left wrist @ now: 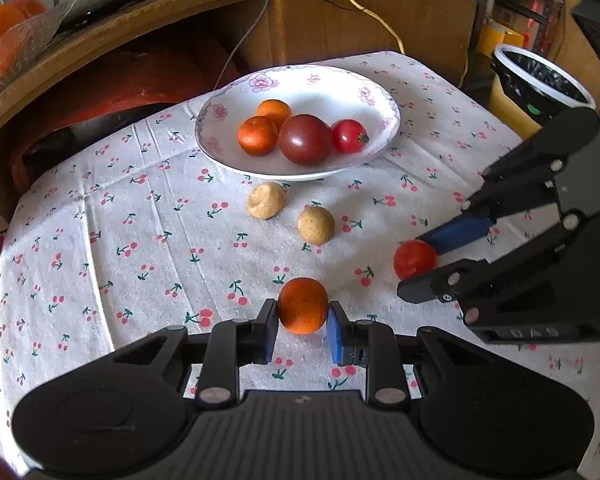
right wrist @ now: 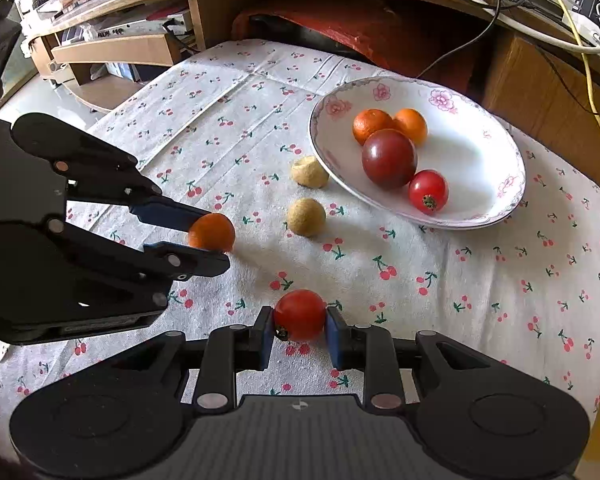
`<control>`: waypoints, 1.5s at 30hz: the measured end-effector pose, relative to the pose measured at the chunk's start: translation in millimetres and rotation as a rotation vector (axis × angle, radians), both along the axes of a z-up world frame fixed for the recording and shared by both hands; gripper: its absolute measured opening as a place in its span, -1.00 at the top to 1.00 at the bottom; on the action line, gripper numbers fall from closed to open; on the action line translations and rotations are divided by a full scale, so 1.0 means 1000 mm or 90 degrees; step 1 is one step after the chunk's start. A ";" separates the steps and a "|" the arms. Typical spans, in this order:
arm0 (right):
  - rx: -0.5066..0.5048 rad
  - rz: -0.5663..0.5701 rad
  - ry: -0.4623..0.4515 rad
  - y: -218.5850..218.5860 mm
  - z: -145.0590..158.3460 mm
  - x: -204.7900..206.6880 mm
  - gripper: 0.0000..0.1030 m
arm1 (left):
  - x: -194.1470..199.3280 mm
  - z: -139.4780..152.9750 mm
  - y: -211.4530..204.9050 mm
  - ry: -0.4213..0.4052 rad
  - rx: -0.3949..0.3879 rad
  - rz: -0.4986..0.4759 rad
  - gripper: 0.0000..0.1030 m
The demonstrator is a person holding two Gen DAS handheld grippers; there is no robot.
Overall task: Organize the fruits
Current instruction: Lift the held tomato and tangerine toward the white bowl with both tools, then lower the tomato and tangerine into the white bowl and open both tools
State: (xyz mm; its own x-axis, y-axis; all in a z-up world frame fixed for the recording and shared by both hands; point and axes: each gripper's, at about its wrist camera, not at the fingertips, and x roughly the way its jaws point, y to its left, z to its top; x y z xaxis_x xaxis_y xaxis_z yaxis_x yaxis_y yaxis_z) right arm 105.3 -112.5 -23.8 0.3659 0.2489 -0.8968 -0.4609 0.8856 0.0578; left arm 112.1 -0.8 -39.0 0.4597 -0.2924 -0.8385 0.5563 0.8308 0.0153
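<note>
The left gripper [left wrist: 302, 326] is clamping an orange [left wrist: 303, 311] and the right gripper [right wrist: 298, 330] is clamping a tomato [right wrist: 300, 314], both low over the cloth [left wrist: 140, 240], near the plate [left wrist: 228, 100].

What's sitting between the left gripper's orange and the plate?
Two tan fruits lie on the cloth between the orange and plate, clearest in the left wrist view.

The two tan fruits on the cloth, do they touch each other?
Apart. The left wrist view shows a strip of cloth between the rear tan fruit and the front tan fruit.
</note>
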 end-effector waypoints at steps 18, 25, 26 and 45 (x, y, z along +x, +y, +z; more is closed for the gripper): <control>0.022 -0.064 -0.064 -0.019 0.029 0.050 0.57 | 0.051 0.038 -0.024 -0.060 -0.016 0.039 0.35; -0.001 -0.080 -0.077 -0.026 0.022 0.066 0.57 | 0.071 0.029 -0.036 -0.056 -0.006 0.046 0.35; -0.005 -0.082 -0.080 -0.027 0.021 0.067 0.57 | 0.073 0.028 -0.037 -0.055 -0.003 0.046 0.35; -0.026 -0.090 -0.126 -0.034 0.016 0.087 0.56 | 0.092 0.016 -0.042 -0.045 -0.004 0.057 0.35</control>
State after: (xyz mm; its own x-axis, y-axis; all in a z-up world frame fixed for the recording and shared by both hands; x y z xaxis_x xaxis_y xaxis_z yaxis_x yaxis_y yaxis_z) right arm 192.4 -146.4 -7.6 0.5639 0.1476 -0.8125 -0.3310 0.9418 -0.0585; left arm 203.9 -42.4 -22.6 0.5428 -0.2517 -0.8013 0.4770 0.8776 0.0474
